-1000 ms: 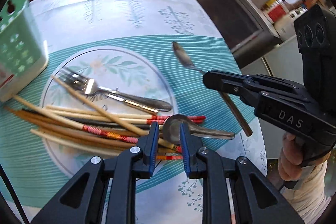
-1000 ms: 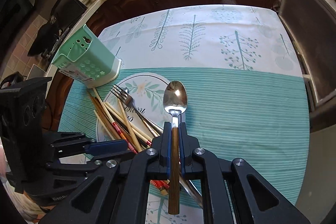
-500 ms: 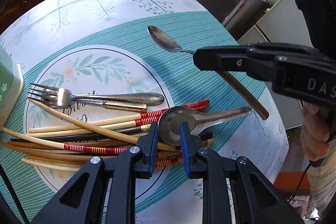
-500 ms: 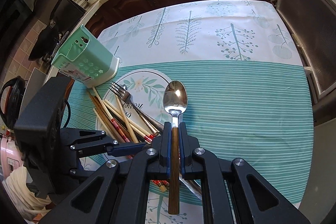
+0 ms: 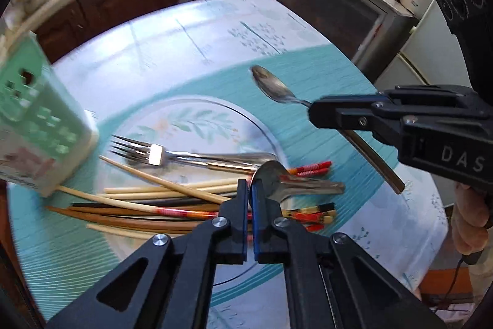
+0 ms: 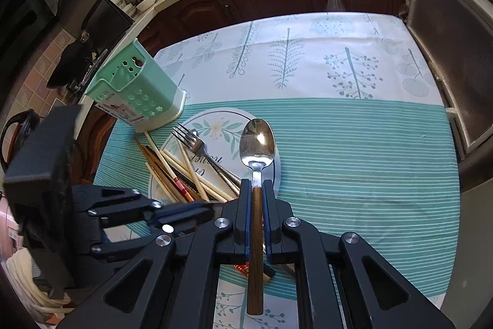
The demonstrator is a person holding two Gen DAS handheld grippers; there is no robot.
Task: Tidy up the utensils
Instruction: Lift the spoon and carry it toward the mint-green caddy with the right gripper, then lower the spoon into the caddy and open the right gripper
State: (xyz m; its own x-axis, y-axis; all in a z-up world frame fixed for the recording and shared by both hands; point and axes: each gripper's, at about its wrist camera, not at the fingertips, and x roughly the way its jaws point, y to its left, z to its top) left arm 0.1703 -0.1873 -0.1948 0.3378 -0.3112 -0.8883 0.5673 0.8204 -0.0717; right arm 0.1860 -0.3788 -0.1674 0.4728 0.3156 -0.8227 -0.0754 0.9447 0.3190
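The left hand-held gripper (image 5: 249, 190) has its jaws shut on the rim of a short steel spoon (image 5: 295, 184), pinching the edge of the bowl while the stubby handle sticks out to the right, across the line of the fingers. That spoon sits at the right end of the pile, on top of the chopsticks (image 5: 160, 205), so any lift pulls it straight away from them. The green utensil holder (image 5: 37, 125) stands up and to the left of this gripper, beyond the pile, and is nearer the left hand than the right. The coming move, as I judge it, turns on swinging the spoon's long axis from crosswise to roughly upright so it can drop into the holder's open top.

The right hand-held gripper (image 6: 257, 187) is closed on a wooden-handled spoon (image 6: 257, 144), clamped where the wood meets the steel neck; the bowl points forward along the fingers and the handle runs back beneath them. It hangs above the teal striped part of the cloth on the tabletop (image 6: 369, 159).

On the printed plate mat (image 6: 215, 125) lie 2 overlapping forks (image 5: 148, 153), tines toward the holder, handles toward the grippers. The chopsticks, pale, dark brown and red-banded, lie roughly parallel, one end beside the holder's base.
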